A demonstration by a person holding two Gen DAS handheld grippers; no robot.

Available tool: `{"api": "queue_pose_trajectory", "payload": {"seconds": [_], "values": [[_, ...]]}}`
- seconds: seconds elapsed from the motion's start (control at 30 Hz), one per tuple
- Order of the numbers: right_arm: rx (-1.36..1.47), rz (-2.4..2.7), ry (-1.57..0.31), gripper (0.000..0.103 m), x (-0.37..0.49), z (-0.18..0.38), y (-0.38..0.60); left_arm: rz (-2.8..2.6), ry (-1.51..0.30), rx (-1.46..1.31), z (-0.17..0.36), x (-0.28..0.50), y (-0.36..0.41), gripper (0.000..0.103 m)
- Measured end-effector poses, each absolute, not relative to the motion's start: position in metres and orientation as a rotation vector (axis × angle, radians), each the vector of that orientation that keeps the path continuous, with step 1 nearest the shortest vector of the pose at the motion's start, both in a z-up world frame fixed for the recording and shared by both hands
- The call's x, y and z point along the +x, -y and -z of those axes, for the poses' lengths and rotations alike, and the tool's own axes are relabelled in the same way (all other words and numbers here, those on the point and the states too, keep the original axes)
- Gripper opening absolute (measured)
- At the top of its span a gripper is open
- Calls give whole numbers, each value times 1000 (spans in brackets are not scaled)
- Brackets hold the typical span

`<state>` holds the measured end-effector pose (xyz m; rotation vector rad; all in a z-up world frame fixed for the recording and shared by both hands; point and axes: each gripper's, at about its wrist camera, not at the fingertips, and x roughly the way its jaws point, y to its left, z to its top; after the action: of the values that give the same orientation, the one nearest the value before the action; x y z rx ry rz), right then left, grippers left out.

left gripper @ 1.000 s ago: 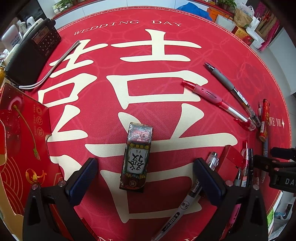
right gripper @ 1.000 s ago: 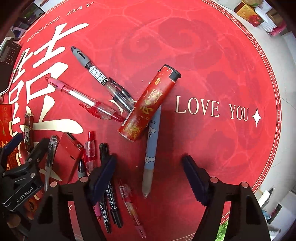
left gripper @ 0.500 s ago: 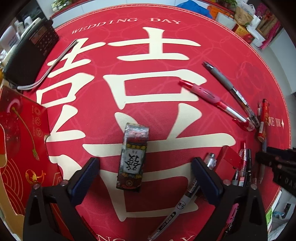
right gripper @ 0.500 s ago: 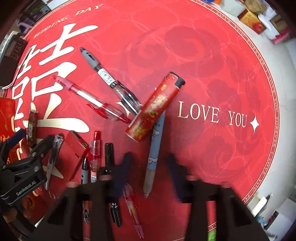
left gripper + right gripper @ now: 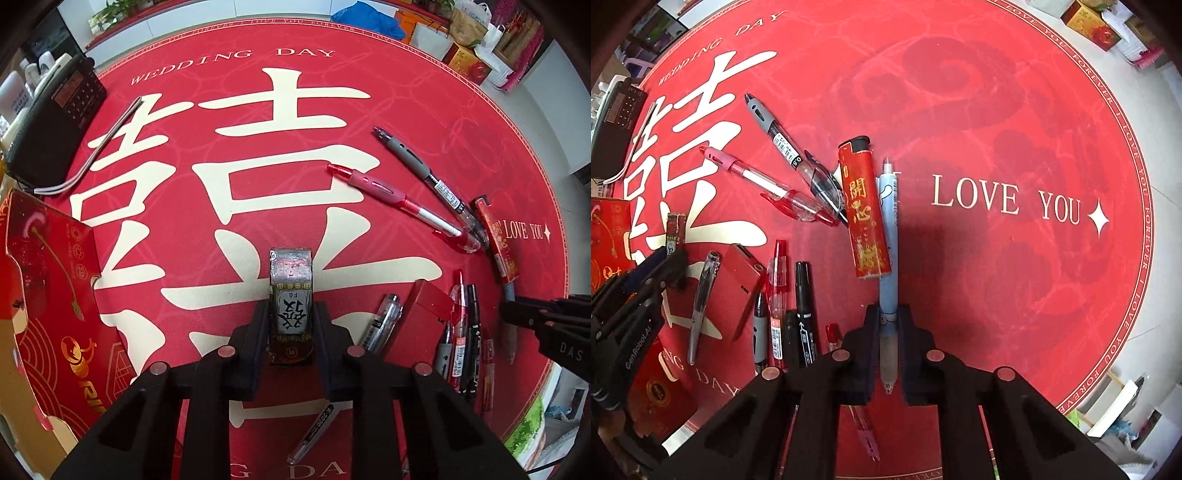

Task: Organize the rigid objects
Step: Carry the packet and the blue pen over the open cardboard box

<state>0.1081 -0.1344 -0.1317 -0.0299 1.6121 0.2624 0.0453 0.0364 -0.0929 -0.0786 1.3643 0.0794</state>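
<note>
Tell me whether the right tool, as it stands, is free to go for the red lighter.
Probably not yet. The right tool is shut on the blue pen, so it has no free grip. The red lighter lies just ahead, alongside that pen with nothing on top of it; the pen must be released first.

Bare mat (image 5: 1015, 110) ahead (lighter (image 5: 864, 210) crowds the left).

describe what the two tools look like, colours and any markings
Both tools, left and right, are matte black angular frames with dark navy finger pads and round silver bolt heads. White lettering marks their sides: "GenRobot.AI" on the left, "DAS" on the right. No cables or sleeves show.
</note>
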Motion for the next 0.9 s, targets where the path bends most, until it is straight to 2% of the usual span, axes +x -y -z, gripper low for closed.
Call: {"api": "queue_pose_trajectory", "payload": {"seconds": [0.47,0.67,0.9], "values": [[45,-285,-1602,11,66,115,176,-97,-1362,-118,86,25,-53,26],[-22,-268,-1636,11,65,141,179,-96,-1374,-125,93,27,-49,26],[-166,-279,-1617,11,69,141,158,-83,-1378,-112,93,27,-34,26]]}}
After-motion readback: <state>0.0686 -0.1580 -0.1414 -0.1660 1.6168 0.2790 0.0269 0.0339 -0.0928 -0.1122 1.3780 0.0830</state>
